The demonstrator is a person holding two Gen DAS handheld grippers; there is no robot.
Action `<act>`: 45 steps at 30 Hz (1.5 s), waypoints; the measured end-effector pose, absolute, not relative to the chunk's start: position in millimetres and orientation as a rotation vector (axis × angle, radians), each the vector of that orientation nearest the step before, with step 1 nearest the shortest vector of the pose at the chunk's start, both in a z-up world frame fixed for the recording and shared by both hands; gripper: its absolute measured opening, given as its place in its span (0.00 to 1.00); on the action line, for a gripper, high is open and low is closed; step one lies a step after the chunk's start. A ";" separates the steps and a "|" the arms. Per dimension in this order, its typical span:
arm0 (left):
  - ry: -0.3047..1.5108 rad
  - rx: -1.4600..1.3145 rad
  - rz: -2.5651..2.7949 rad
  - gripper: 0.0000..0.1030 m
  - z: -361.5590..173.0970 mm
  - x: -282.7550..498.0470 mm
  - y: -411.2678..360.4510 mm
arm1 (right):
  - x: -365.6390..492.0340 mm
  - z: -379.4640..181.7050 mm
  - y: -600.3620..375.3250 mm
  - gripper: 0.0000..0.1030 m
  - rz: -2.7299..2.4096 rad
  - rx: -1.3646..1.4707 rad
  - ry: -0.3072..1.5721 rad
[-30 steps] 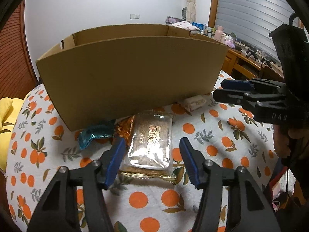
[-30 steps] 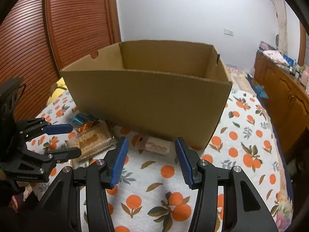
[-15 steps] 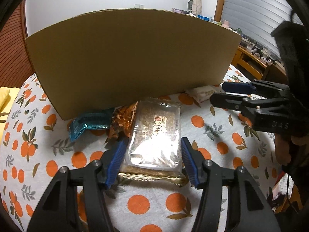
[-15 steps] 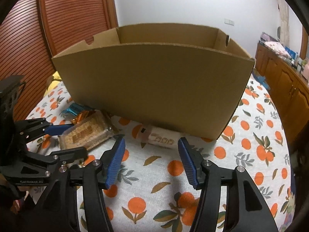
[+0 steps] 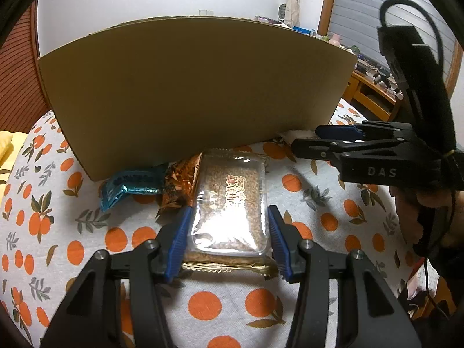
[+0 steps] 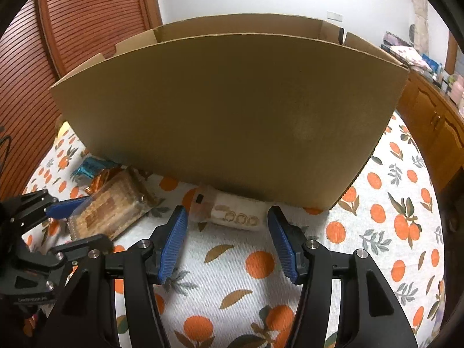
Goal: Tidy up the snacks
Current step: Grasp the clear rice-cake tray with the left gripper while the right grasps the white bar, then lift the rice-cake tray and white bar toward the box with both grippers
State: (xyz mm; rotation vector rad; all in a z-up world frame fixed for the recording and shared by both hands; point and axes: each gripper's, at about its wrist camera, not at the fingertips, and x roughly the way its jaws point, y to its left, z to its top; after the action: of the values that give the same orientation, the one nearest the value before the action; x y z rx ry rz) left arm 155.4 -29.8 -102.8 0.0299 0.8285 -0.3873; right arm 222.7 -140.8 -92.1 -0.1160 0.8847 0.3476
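Both grippers were brought lower toward the snacks. Left gripper [image 5: 229, 240] is spread wide around the cracker pack [image 5: 230, 206], pads just beside it. Right gripper [image 6: 227, 240] is spread wide before the white pack [image 6: 232, 213], beside the box [image 6: 232, 110].

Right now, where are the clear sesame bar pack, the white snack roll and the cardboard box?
clear sesame bar pack [image 5: 230, 203], left wrist view, middle of its clear top.
white snack roll [image 6: 235, 216], right wrist view, printed side.
cardboard box [image 6: 232, 110], right wrist view, near wall.

Snack packs [image 5: 230, 203] on tablecloth [image 5: 313, 203], just before box [image 5: 197, 92].
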 end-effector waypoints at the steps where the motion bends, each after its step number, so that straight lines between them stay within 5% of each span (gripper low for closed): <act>1: 0.829 0.029 -0.387 0.49 -103.1 155.4 -30.2 | 223.6 -92.9 -139.6 0.58 0.338 -0.124 0.885; 12: 0.828 0.028 -0.388 0.49 -102.9 154.0 -26.7 | 234.9 -102.1 -137.5 0.61 0.276 -0.174 0.897; 16: 0.817 0.041 -0.385 0.48 -101.3 149.6 -27.8 | 231.1 -101.1 -143.2 0.47 0.272 -0.180 0.884; 22: 0.813 0.032 -0.393 0.48 -96.5 140.1 -27.6 | 215.1 -98.2 -149.2 0.42 0.281 -0.208 0.866; 45: 0.740 0.025 -0.411 0.47 -64.8 109.3 -30.3 | 147.8 -69.2 -147.6 0.42 0.376 -0.180 0.762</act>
State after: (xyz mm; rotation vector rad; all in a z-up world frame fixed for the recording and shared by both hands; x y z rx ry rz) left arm 109.3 -30.3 -64.8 0.0251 0.7401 -0.4106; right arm 147.8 -147.6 -69.2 -0.1805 0.7616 0.3760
